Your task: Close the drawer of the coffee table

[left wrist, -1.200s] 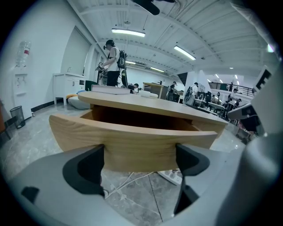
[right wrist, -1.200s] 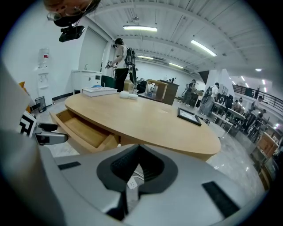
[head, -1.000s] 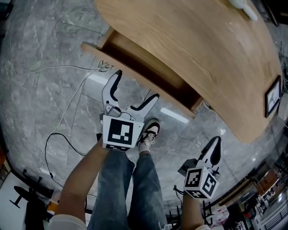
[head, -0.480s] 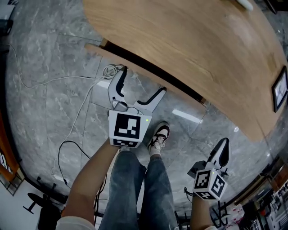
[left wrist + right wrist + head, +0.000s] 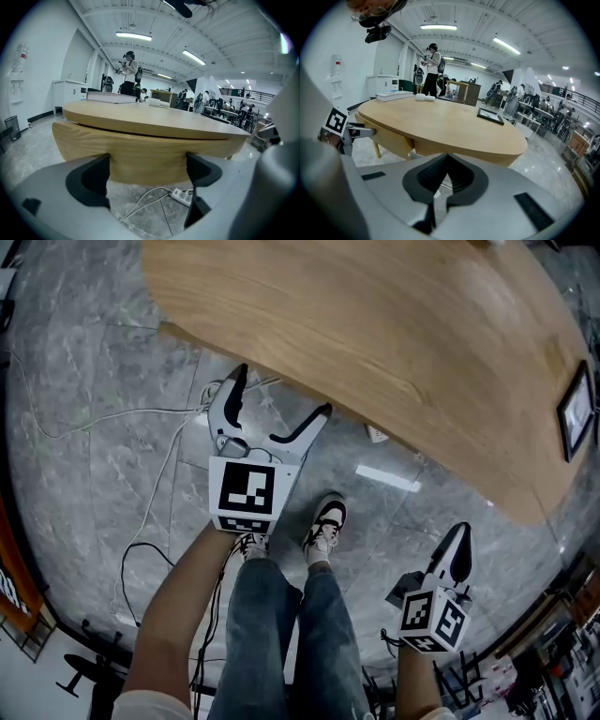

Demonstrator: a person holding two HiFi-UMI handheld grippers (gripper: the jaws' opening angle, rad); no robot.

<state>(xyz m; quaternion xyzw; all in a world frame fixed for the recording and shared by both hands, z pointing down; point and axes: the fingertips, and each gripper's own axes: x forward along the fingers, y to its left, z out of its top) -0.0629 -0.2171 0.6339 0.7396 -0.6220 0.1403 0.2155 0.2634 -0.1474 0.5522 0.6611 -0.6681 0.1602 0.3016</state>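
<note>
Since the drawer point(image 5: 145, 154) fills the middle of the left gripper view, its wooden front seemingly flush under the coffee table point(image 5: 375, 334) top, little travel looks left. It should behave as a stiff, fairly heavy sliding box, best pushed flat at the centre of its front. The left gripper point(image 5: 281, 395) is spread wide before it, though I cannot tell whether it touches. The right gripper point(image 5: 457, 545), at lower right, is pressed together on nothing.

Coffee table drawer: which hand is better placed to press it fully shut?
Probably left: the left gripper faces the drawer front close up, fingers open; the right gripper, shut, hangs farther back.
</note>
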